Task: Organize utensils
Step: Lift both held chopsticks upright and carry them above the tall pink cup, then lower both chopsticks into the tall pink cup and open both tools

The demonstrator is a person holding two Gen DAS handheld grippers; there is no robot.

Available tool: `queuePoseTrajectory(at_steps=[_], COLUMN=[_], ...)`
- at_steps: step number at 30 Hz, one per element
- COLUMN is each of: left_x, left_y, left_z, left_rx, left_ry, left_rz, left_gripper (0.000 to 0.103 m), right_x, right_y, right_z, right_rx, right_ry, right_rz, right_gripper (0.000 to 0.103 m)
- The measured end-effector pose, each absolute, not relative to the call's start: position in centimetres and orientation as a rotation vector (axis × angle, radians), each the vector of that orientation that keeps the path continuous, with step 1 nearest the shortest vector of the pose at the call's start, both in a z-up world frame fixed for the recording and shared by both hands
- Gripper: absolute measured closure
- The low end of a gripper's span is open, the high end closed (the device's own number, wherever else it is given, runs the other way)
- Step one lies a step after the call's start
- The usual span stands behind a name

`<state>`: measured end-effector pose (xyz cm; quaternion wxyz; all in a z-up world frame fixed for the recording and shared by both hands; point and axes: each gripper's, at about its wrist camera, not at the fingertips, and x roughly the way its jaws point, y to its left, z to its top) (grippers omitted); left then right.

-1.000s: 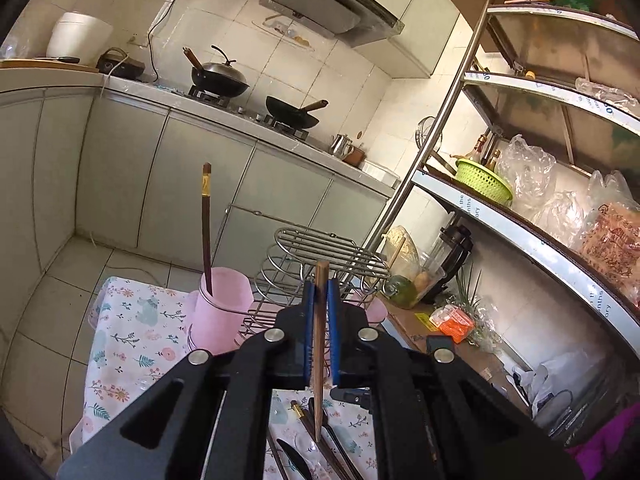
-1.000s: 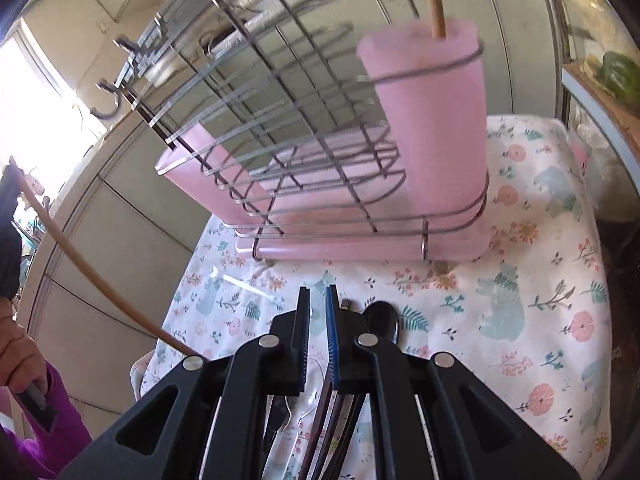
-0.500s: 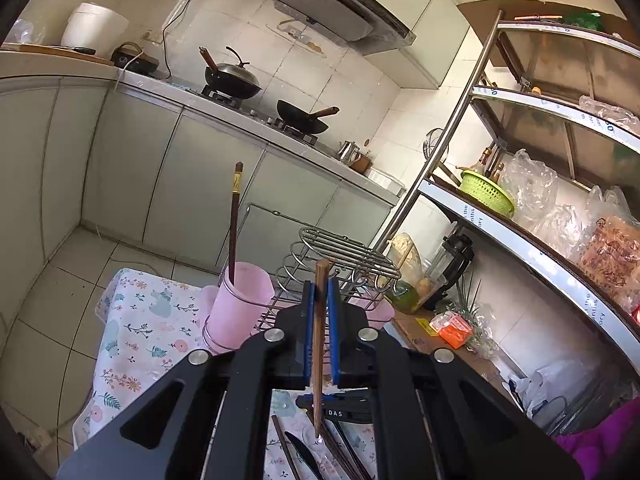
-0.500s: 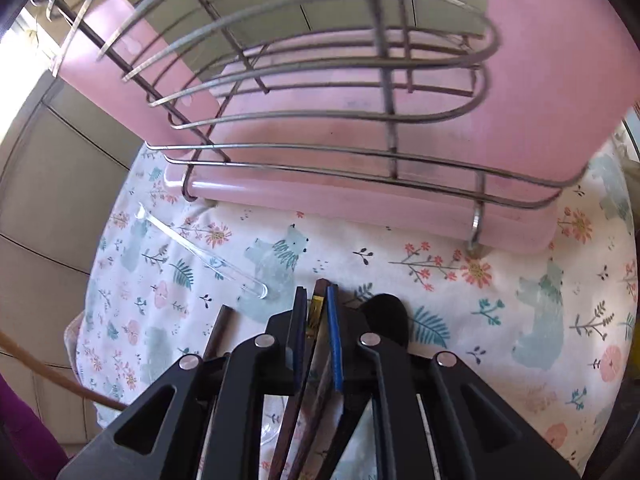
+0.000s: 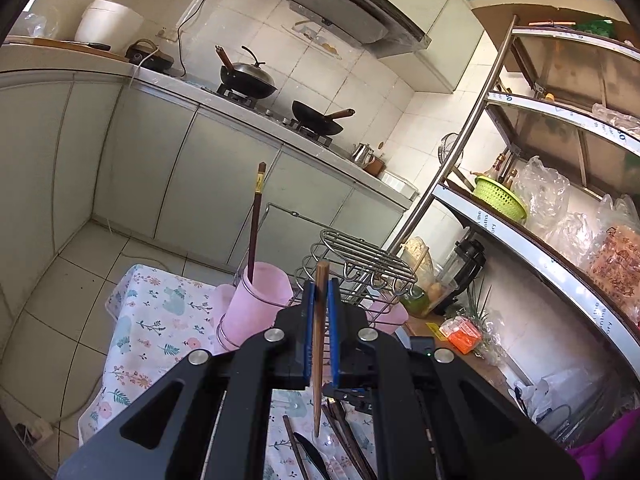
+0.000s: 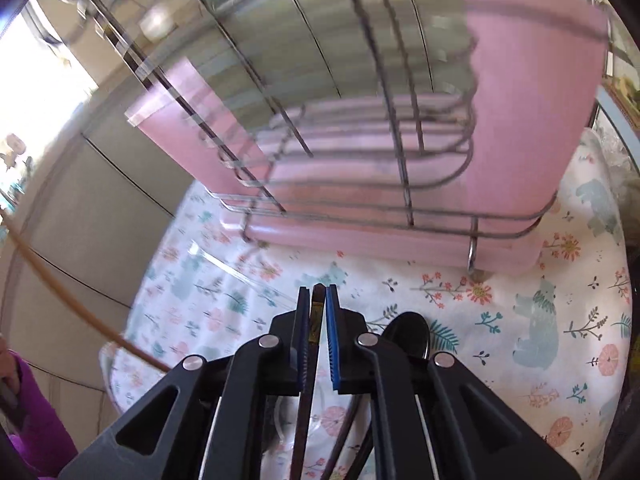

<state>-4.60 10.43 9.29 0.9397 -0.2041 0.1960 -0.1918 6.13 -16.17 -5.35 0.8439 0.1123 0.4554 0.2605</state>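
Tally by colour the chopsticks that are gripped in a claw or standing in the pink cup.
Dark brown: 2, the cup chopstick in the pink cup and the gripped dark chopstick in the right claw.
Light wood: 1, the light chopstick in the left claw.
Total: 3.

Black angular gripper frames with silver screws, blue-padded fingers [image 5: 333, 320], and a purple sleeve [image 6: 38, 420].

Little is legible. Print is seen on the protective film along the metal shelf edge [image 5: 486, 222]; only a fragment like "the" is made out. Markings on the orange packet [image 5: 460, 329] are too small.
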Motion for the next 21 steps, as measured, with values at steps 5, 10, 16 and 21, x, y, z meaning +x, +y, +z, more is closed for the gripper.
queuePoseTrajectory(at_steps=[5,10,16,21], left_x=[-4.5,-4.5,-4.7,-4.5], left_y=[10.0,9.5,9.0,8.7], left_z=[9.5,9.7,10.1,10.7], left_rx=[-0.406,-0.397,-0.386,-0.373], left_ry=[0.406,0.406,0.400,0.388], left_rz=[-0.378,-0.377,-0.378,-0.359], left_gripper=[0.098,0.098,0.098,0.098], right_x=[4.6,2.7,1.0,0.4], right_y=[-17.9,-20.3,-23.2,-24.9], right_z=[-0.9,3.0,7.0,9.8], right_rx=[0.298,0.346,0.364,0.338], right_ry=[0.795,0.635,0.485,0.410], right_rz=[0.569,0.561,0.536,0.512], right_gripper=[0.096,0.097,0.097,0.097])
